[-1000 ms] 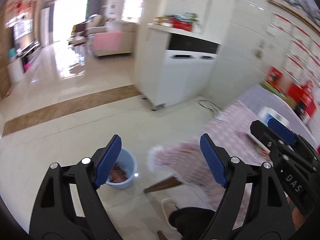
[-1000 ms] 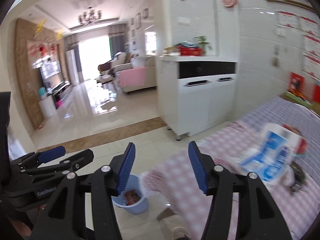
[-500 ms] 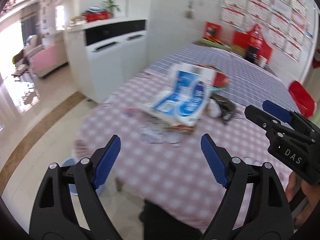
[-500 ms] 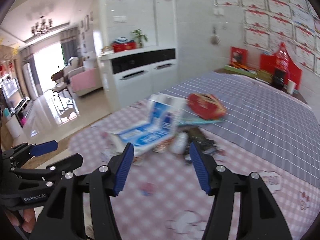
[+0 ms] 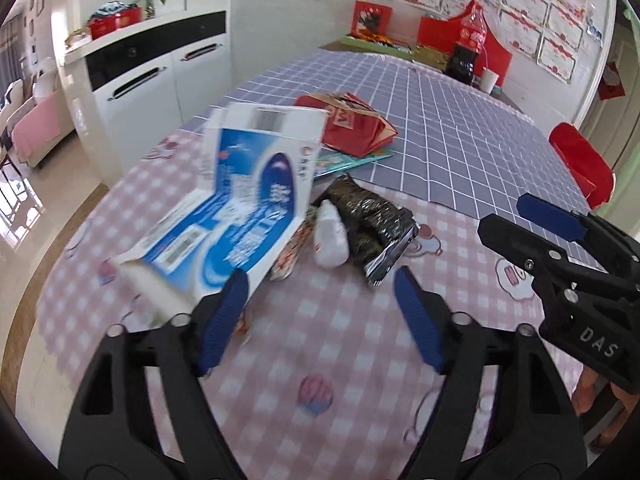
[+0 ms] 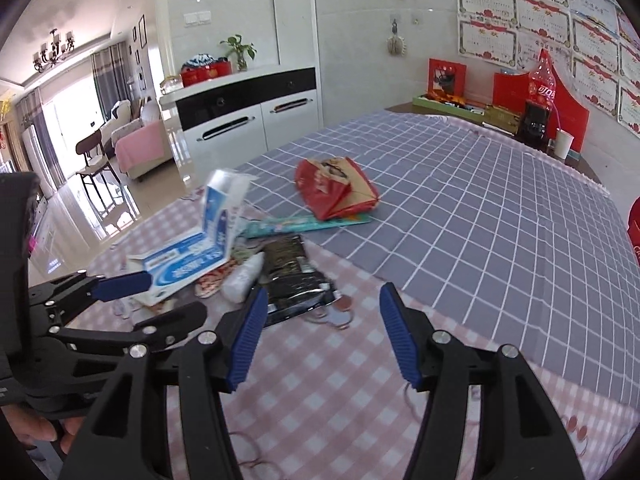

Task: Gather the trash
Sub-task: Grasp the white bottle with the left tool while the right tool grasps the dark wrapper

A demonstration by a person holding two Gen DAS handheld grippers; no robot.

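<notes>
Trash sits in a loose heap on the tabletop (image 6: 360,392), just ahead of both pairs of jaws, and neither has taken any of it.

My left gripper (image 5: 320,316) has just been closing its jaws part way, yet they stand apart with only pink checked cloth (image 5: 320,344) between them. Its left pad overlaps the low edge of the blue and white carton (image 5: 240,216); whether it touches, I cannot tell. I judge the narrowing fits the jaws to something small.

My right gripper (image 6: 320,332) holds its jaws apart and empty, angled down at the cloth. Just beyond its left pad lies the dark foil wrapper (image 6: 292,276), flat and crumpled. A small white bottle (image 6: 244,276) rests on its side against the wrapper's left edge, with a printed scrap beside it.

Left of that, the carton is folded open, one flap flat and the other standing up, so it props itself. It looks light and awkward to pinch except by an edge.

Farther off, a flat teal packet (image 6: 304,222) lies under a crumpled red bag (image 6: 336,188), on the grey checked cloth (image 6: 480,208).

Everything is bunched at the near side, probably for easy reach. I would take the wrapper first.
</notes>
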